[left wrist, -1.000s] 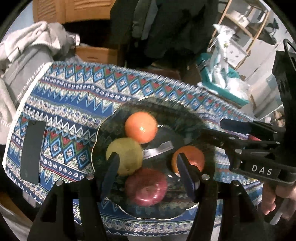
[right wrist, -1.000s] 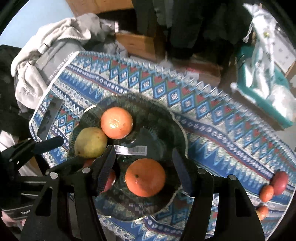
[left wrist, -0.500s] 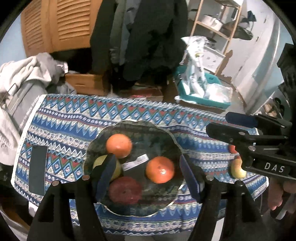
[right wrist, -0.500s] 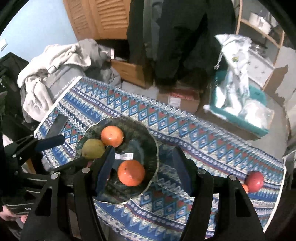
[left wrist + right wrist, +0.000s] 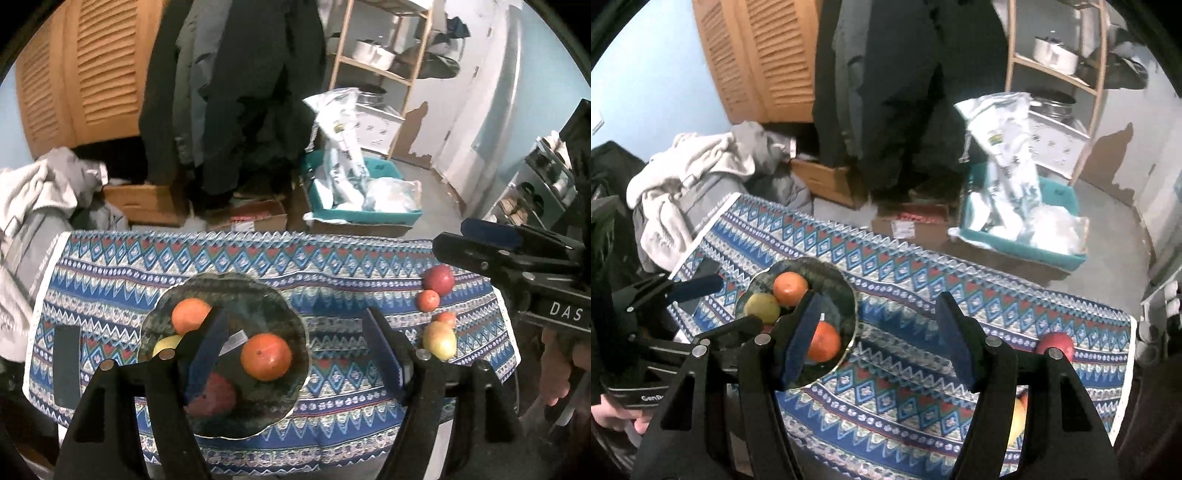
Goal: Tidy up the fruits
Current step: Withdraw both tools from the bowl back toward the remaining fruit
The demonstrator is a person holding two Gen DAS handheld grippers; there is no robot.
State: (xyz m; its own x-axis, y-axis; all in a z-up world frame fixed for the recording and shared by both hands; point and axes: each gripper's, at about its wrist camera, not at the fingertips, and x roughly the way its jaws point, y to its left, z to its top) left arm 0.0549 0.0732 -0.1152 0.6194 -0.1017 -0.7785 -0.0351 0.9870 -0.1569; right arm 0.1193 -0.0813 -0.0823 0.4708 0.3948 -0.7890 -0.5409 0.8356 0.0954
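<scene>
Four fruits lie in the dark glass plate point(image 5: 291, 314) as seen from the left wrist: an orange point(image 5: 266, 356) toward the right, a second orange point(image 5: 190, 315) at the back, a red apple point(image 5: 218, 397) in front, and a yellow-green pear point(image 5: 164, 345) partly hidden behind a finger. The plate sits on a blue patterned tablecloth point(image 5: 332, 266). The left gripper point(image 5: 295, 354) is held above, jaws spread wide and holding nothing. At the cloth's right end: one red apple point(image 5: 438, 278), a small orange fruit point(image 5: 428, 300), another behind it point(image 5: 446, 317), and a yellow pear point(image 5: 439, 343). A dark flat phone-like item point(image 5: 67, 363) lies at the left end.

From the right wrist: the right gripper point(image 5: 877, 339), jaws likewise wide apart and empty, above the cloth just right of the plate point(image 5: 846, 295). One red apple point(image 5: 1054, 345) shows at the far right. The left gripper's blue-padded finger point(image 5: 698, 287) enters from the left.
</scene>
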